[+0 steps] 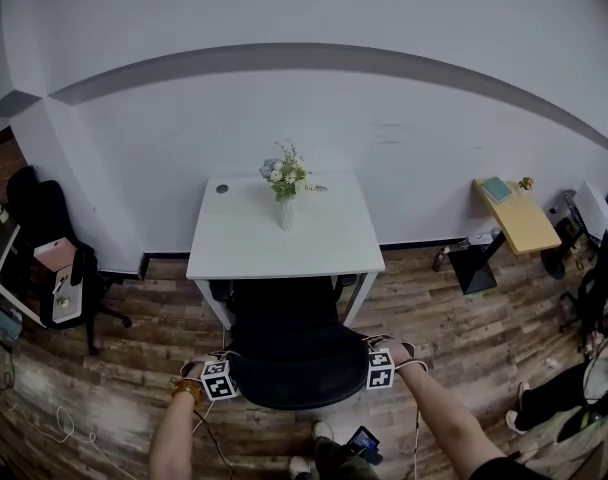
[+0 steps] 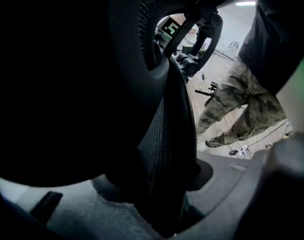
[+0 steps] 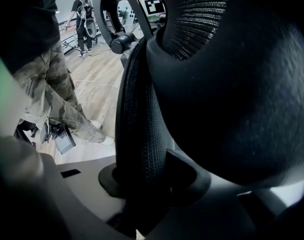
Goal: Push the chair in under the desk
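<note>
A black mesh office chair (image 1: 289, 353) stands in front of the white desk (image 1: 239, 243), its seat partly under the desktop. My left gripper (image 1: 222, 363) is at the backrest's left edge and my right gripper (image 1: 377, 353) is at its right edge. In the left gripper view the mesh backrest edge (image 2: 164, 129) runs down between the jaws of the left gripper (image 2: 164, 184), and both pads touch it. In the right gripper view the right gripper (image 3: 147, 184) likewise has the backrest edge (image 3: 142, 109) pinched between its pads.
A vase of flowers (image 1: 286, 208) stands on the desk. Another black chair (image 1: 44, 218) and a cluttered side table (image 1: 62, 286) are at the left, a small wooden table (image 1: 519, 218) at the right. Camouflage-trousered legs (image 2: 242, 104) stand right behind the chair. Cables lie on the wooden floor.
</note>
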A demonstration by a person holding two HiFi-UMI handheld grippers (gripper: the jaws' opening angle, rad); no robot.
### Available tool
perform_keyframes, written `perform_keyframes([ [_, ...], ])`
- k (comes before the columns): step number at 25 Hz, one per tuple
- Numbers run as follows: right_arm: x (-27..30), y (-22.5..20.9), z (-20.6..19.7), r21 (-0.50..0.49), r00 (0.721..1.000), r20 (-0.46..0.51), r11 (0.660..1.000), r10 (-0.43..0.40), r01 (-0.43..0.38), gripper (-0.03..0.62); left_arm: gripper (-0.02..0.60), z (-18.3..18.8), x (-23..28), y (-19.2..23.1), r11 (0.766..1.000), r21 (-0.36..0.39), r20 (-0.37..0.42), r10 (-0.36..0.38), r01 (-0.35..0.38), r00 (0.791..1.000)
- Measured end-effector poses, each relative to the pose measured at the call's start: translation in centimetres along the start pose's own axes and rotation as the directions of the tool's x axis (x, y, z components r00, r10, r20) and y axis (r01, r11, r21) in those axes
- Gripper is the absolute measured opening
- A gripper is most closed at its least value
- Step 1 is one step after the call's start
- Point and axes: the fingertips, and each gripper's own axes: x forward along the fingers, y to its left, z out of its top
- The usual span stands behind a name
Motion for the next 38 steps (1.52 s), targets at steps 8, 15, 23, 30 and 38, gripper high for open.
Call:
perform_keyframes([
  [8,1.2,-4.4,-0.6,-0.011,1.000,0.010,1.000,-0.007,0.007,0.127,0.219,0.2,0.4,4.1,1.000,-0.008,-0.009,0.005,-0.005,1.000],
  [15,2.6,-7.5,-1.5,-0.025,1.000,0.029,1.000,0.000,0.001,0.129,0.219,0.9,0.8,6.9,1.000,-0.023,-0.004,0.009,-0.009,1.000],
  [23,2.8,-9.0,-2.6,-0.049,0.998,0.055,0.999,0.008,-0.005,0.129,0.218,2.1,1.1,7.8,0.999,-0.040,-0.007,0.008,-0.008,1.000],
  [30,2.8,-8.9,-2.1,-0.032,0.998,0.056,0.999,0.008,-0.006,0.132,0.218,1.7,1.0,7.8,0.999,-0.041,-0.012,-0.003,0.003,1.000],
  [38,2.3,-7.9,1.7,0.012,0.999,0.050,1.000,-0.013,0.013,0.135,0.219,-1.2,-0.1,8.9,1.000,0.018,0.000,-0.010,0.010,1.000],
])
